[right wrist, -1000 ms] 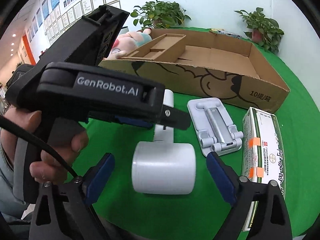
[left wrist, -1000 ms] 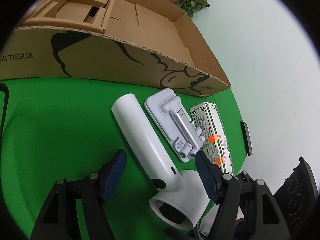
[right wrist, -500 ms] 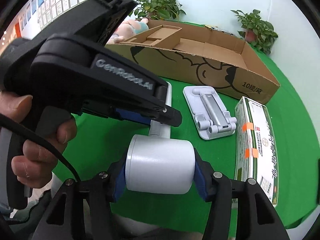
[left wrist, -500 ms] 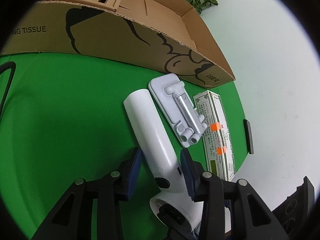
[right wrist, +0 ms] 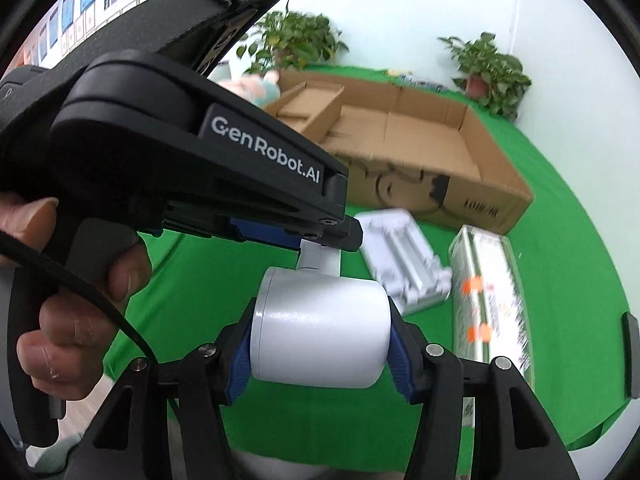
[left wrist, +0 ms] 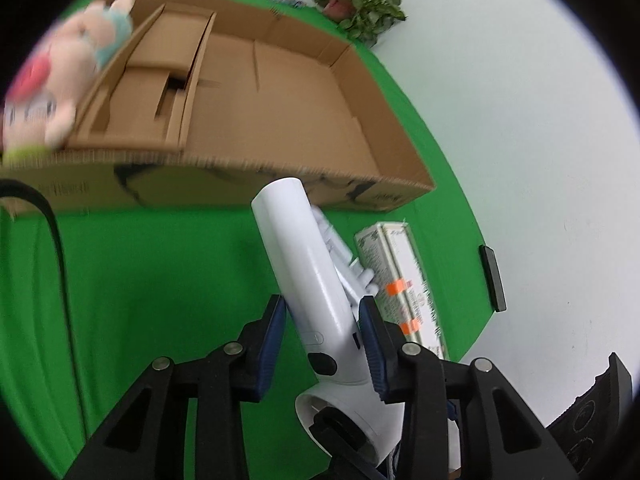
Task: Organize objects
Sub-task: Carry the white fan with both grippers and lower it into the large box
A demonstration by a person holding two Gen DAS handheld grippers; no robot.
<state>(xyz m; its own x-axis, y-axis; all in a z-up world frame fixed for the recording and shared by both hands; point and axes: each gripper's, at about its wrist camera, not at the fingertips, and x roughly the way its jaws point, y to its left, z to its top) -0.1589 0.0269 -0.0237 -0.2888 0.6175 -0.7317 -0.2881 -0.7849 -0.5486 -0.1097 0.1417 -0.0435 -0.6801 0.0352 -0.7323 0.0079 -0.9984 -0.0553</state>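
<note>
A white hair dryer (left wrist: pixel 308 276) is held by both grippers, lifted above the green table. My left gripper (left wrist: pixel 322 332) is shut on its handle. My right gripper (right wrist: pixel 318 344) is shut on its round barrel (right wrist: pixel 320 340). The left gripper's black body (right wrist: pixel 168 160) fills the left of the right wrist view. An open cardboard box (left wrist: pixel 248 120) lies beyond, also in the right wrist view (right wrist: pixel 420 148). A white phone stand (right wrist: pixel 404 256) and a green-and-white carton (right wrist: pixel 492 296) lie on the table to the right.
A plush toy (left wrist: pixel 60 76) sits at the box's left end. Potted plants (right wrist: pixel 492 68) stand behind the box. A small black device (left wrist: pixel 492 276) lies at the table's right edge. A black cable (left wrist: pixel 56 240) hangs on the left.
Both grippers have lifted the hair dryer off the table and raised it toward the box. The views have tilted up, showing the box's inside.
</note>
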